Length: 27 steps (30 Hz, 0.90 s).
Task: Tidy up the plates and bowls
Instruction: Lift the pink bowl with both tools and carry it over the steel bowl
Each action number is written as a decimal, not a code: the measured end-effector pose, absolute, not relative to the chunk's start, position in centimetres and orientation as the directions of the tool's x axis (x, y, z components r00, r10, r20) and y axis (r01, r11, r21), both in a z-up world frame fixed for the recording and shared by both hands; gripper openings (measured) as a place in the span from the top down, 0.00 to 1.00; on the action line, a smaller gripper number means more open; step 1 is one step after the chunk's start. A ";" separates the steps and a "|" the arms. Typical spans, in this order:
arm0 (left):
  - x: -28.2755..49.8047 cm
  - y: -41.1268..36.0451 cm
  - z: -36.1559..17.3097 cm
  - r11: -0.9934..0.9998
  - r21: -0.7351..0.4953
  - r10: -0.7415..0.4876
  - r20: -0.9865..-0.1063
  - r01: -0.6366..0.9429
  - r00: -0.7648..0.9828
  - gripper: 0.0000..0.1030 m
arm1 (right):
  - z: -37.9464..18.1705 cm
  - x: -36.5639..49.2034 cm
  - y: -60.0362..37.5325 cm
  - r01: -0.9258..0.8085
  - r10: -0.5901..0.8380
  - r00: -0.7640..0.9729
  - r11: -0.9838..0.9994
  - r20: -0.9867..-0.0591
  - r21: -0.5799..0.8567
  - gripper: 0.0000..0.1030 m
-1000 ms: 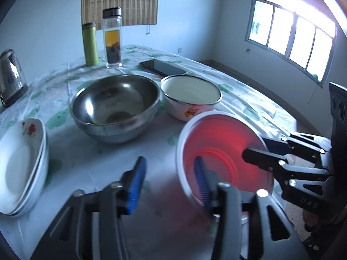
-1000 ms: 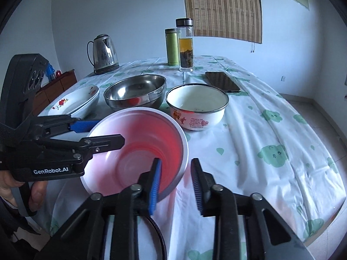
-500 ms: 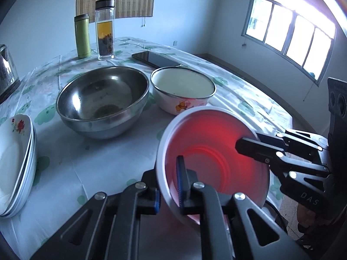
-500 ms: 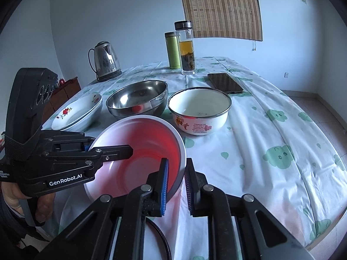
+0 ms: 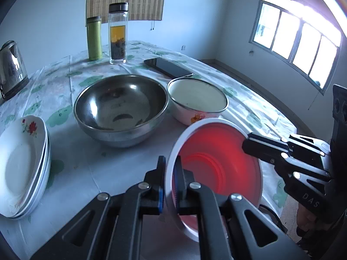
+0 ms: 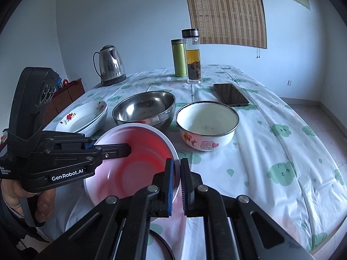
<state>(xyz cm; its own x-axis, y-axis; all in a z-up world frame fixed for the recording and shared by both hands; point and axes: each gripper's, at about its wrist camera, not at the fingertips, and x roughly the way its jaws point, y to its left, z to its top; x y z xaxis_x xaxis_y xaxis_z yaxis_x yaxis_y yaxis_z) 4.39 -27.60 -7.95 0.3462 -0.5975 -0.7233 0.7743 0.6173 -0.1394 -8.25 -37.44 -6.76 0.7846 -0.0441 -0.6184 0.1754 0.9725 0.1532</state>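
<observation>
Rim of the red bowl (image 5: 219, 164) is clamped by the left tool (image 5: 170, 179), one blue pad outside the white wall and one inside; the opposite side of the rim is clamped in the same way by the right tool (image 6: 176, 179). The bowl, red within and white outside, is held between the two tools at the near edge of the worktop (image 6: 271, 143), tilted; whether it touches the cloth cannot be told. In the right wrist view the left tool is seen gripped by a hand (image 6: 19, 197) at the lower left.

Just beyond the red bowl an enamel bowl (image 6: 207, 125) with a flower print is seen, and beside it, to its left, a steel bowl (image 5: 121, 108); the two stand close together, contact not being clear. Further left a stack of white plates (image 5: 21, 166) with a red flower motif is set, apart from the steel bowl. Behind the enamel bowl a dark phone (image 6: 231, 94) lies flat. At the far side a green flask (image 5: 94, 39) and a glass bottle (image 5: 117, 33) of amber liquid stand upright side by side, and a steel kettle (image 6: 111, 65) is placed at the far left
</observation>
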 end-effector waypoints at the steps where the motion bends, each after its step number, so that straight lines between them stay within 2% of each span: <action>1: 4.4 -27.6 -8.0 0.619 -0.145 -0.597 -0.725 0.772 0.342 0.96 | -6.9 -8.2 -37.5 0.176 -0.043 0.783 0.972 -0.620 0.155 0.93; 15: 5.3 -27.1 -5.7 0.624 -0.175 -0.627 -0.695 0.762 0.353 0.96 | -4.9 -7.9 -37.4 0.156 -0.042 0.811 0.977 -0.583 0.147 0.93; 27: 7.5 -27.4 -1.5 0.603 -0.146 -0.679 -0.611 0.784 0.408 0.95 | -1.5 -6.0 -37.9 0.162 -0.083 0.849 0.981 -0.522 0.108 0.93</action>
